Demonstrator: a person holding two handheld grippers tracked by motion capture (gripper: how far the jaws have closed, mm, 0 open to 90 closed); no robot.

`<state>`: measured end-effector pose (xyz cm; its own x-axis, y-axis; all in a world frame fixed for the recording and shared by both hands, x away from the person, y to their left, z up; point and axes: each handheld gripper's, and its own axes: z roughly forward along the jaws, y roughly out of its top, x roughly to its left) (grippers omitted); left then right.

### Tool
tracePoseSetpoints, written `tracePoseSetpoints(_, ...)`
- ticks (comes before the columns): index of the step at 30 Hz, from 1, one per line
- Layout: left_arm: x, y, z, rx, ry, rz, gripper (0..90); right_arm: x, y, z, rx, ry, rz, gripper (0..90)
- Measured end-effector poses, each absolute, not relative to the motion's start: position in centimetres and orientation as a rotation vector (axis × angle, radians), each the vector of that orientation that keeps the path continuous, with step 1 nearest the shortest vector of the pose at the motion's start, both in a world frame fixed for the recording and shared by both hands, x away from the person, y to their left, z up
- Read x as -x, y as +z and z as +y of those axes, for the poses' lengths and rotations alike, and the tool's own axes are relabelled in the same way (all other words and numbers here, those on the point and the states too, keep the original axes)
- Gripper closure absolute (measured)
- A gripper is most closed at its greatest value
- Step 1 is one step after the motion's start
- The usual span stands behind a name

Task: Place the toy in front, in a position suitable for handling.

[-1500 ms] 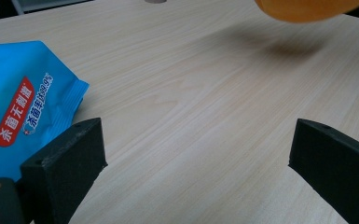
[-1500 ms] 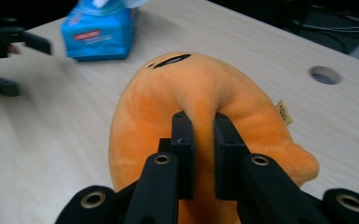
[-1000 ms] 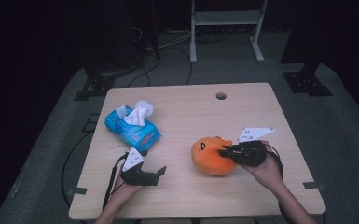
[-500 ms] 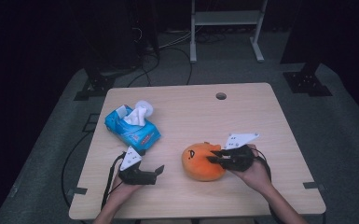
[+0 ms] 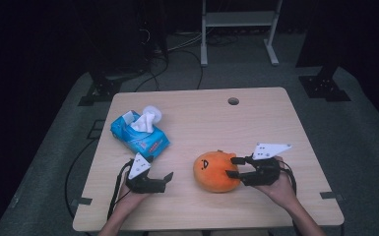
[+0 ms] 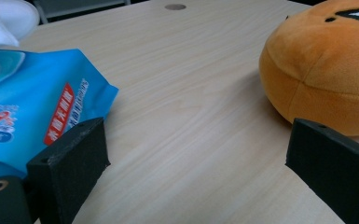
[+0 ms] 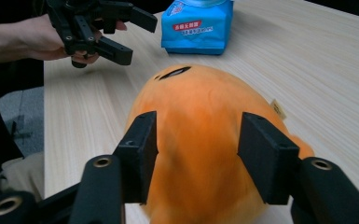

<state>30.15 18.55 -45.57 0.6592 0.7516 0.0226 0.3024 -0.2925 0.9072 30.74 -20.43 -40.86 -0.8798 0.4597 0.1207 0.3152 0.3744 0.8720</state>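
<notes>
The round orange plush toy [image 5: 216, 171] sits near the front edge of the bench [image 5: 275, 123]. The right gripper [image 5: 234, 167] has its fingers wide open around it; close them gently on the middle.

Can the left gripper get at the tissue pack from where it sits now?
Probably yes. The left gripper is open beside the blue tissue pack, with bare table between them. The orange plush sits off toward the right gripper, clear of that path.
</notes>
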Motion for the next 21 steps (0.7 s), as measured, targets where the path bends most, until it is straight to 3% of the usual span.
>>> tracePoseSetpoints(10,-32.0,-44.5,19.6,-1.813,0.621,0.879,5.9,-29.7,-40.9,-23.8,-0.775,1.537,2.433,41.9)
tracePoseSetpoints(15,-33.6,-43.6,20.1,-1.793,0.659,0.904,11.7,-29.3,-41.4,-24.6,-0.801,1.537,2.444,41.8)
tracePoseSetpoints(21,-35.6,-42.8,20.0,-1.778,0.759,0.897,13.0,-29.2,-41.6,-25.1,-0.822,1.534,2.444,41.9)
